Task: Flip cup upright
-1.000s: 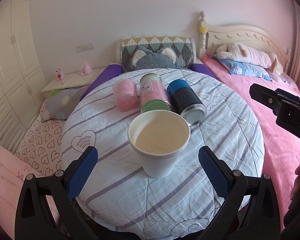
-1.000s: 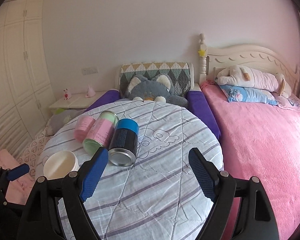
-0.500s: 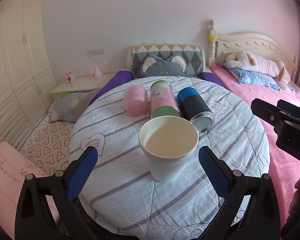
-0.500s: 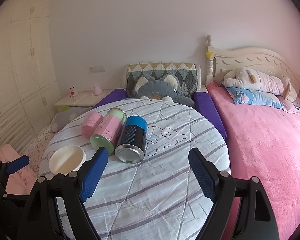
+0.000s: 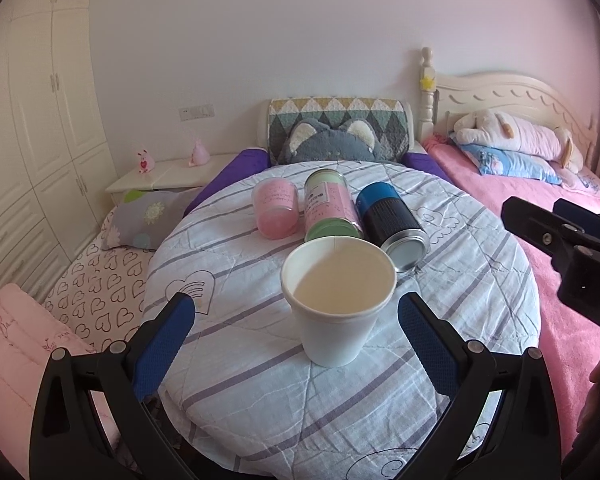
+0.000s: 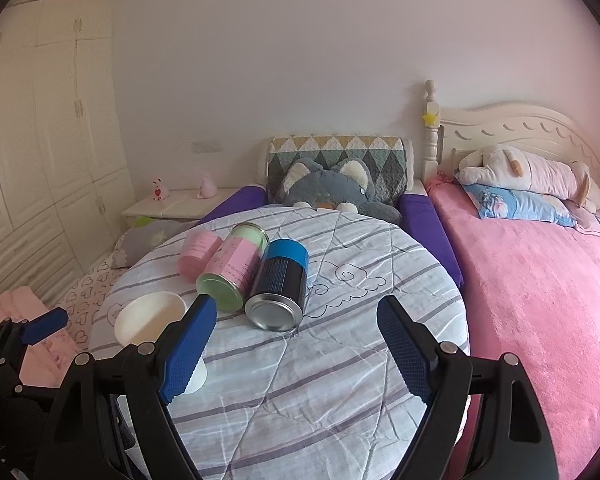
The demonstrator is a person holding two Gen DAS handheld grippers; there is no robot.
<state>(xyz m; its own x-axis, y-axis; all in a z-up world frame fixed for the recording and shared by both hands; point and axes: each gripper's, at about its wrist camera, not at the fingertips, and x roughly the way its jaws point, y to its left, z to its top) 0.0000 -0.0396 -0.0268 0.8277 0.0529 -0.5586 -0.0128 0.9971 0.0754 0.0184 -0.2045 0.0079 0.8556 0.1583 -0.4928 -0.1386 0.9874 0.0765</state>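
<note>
A white paper cup point(image 5: 337, 300) stands upright, mouth up, on the round table with the striped cloth point(image 5: 260, 380). My left gripper point(image 5: 296, 320) is open and empty, its blue pads on either side of the cup and a little nearer the camera, not touching it. The cup also shows in the right wrist view point(image 6: 150, 318), partly behind my right gripper's left finger. My right gripper point(image 6: 296, 328) is open and empty above the table's near part, right of the cup. It shows at the right edge of the left wrist view point(image 5: 556, 232).
Three containers lie on their sides behind the cup: a pink jar point(image 5: 275, 216), a pink-and-green can point(image 5: 329, 212) and a blue-and-black can point(image 5: 392, 220). A pink bed point(image 6: 540, 280) is on the right, a purple couch with a cat cushion point(image 6: 328, 188) behind, a wardrobe point(image 5: 28, 120) on the left.
Both grippers have drawn back and risen a little from the table; the cup stays upright in place and both grippers stay open.
</note>
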